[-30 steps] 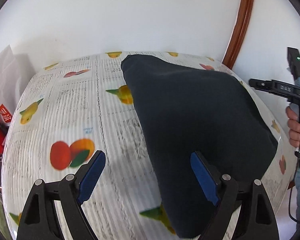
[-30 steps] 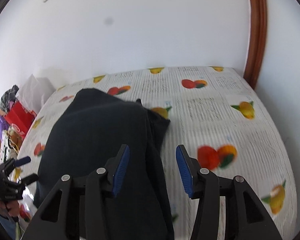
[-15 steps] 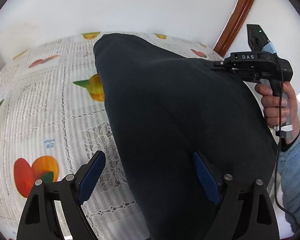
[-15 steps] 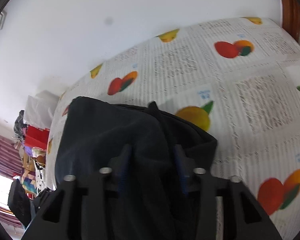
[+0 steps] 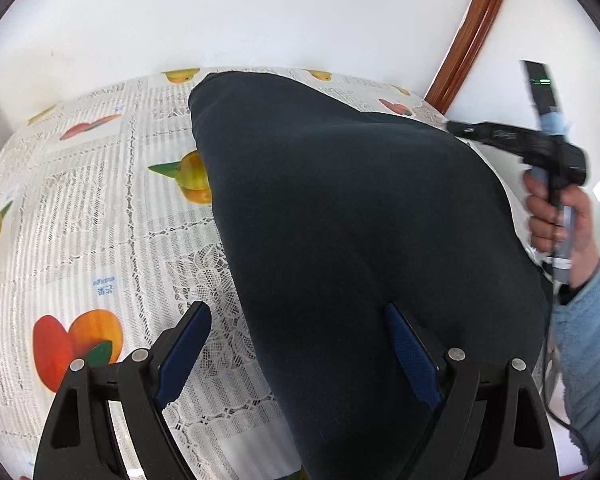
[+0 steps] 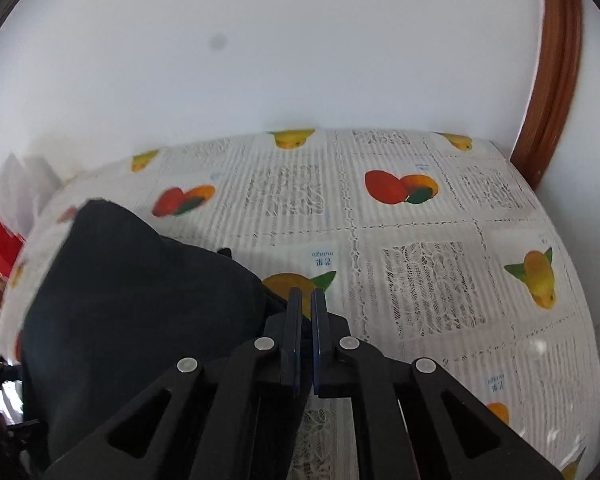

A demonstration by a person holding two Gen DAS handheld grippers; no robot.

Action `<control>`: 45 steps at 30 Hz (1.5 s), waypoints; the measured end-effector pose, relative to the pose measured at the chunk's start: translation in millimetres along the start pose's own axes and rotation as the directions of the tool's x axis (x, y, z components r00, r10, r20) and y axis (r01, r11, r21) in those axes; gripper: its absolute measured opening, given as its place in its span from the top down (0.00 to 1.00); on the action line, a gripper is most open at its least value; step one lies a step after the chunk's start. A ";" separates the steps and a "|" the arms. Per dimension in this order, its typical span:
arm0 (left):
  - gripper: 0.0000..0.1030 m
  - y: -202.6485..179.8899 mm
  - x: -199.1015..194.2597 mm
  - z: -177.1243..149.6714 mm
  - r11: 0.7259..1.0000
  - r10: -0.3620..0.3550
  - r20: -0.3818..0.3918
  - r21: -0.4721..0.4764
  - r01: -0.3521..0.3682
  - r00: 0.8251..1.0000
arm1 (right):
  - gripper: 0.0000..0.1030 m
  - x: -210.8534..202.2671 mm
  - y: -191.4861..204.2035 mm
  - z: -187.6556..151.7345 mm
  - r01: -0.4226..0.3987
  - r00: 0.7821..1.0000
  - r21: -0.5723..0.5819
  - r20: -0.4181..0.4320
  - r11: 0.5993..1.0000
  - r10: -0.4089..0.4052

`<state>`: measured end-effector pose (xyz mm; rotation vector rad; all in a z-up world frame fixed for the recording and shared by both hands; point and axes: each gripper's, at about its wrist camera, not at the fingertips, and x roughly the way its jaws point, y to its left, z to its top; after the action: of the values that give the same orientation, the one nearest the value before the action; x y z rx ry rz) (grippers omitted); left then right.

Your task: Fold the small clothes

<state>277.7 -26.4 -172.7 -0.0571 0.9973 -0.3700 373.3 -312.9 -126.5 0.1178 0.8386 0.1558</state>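
Note:
A dark navy garment (image 5: 352,216) lies spread on a table with a fruit-print lace cloth (image 5: 92,208). My left gripper (image 5: 300,344) is open, its blue pads astride the garment's near left edge. The garment also shows in the right wrist view (image 6: 140,300), at the left. My right gripper (image 6: 305,300) has its blue pads nearly together at the garment's right edge; whether cloth is pinched between them is hidden. The right gripper (image 5: 460,130) also shows in the left wrist view, held by a hand at the garment's far right corner.
A white wall stands behind the table, with a brown wooden frame (image 6: 556,80) at the right. A red bag and white paper (image 6: 4,216) sit beyond the table's left end. The cloth (image 6: 440,264) right of the garment is bare.
My right gripper's jaws went from open to nearly closed at the garment's right edge. My left gripper moved closer over the garment, then drew back slightly.

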 end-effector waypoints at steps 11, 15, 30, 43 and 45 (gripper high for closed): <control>0.16 -4.8 -32.1 -23.2 1.000 0.005 0.030 -0.017 -0.005 1.000 | 0.69 -81.0 8.5 -77.4 -0.134 0.991 -0.050 0.012 0.990 0.135; 0.16 -2.9 -32.2 -32.4 0.999 -0.004 0.022 -0.044 0.005 1.000 | 0.70 -67.3 15.2 -92.0 -0.151 0.989 -0.031 -0.006 0.988 0.151; 0.16 -12.0 -37.5 -42.6 0.998 0.066 0.020 -0.005 -0.066 0.998 | 0.94 -83.7 7.3 -98.2 -0.115 0.992 0.039 0.054 0.993 0.113; 0.16 -4.9 -66.3 -85.7 0.996 0.082 0.035 -0.030 -0.081 0.996 | 0.73 -120.0 1.1 -165.9 -0.009 0.999 0.003 -0.040 1.000 0.009; 0.16 -5.6 -70.9 -89.9 0.996 0.090 0.038 -0.030 -0.089 0.995 | 0.72 -134.8 1.4 -170.1 -0.014 0.999 0.016 -0.033 1.000 0.014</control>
<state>167.1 2.6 -163.3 -0.0445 0.9625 -0.2716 157.3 -329.0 -140.7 0.1359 0.8722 0.1647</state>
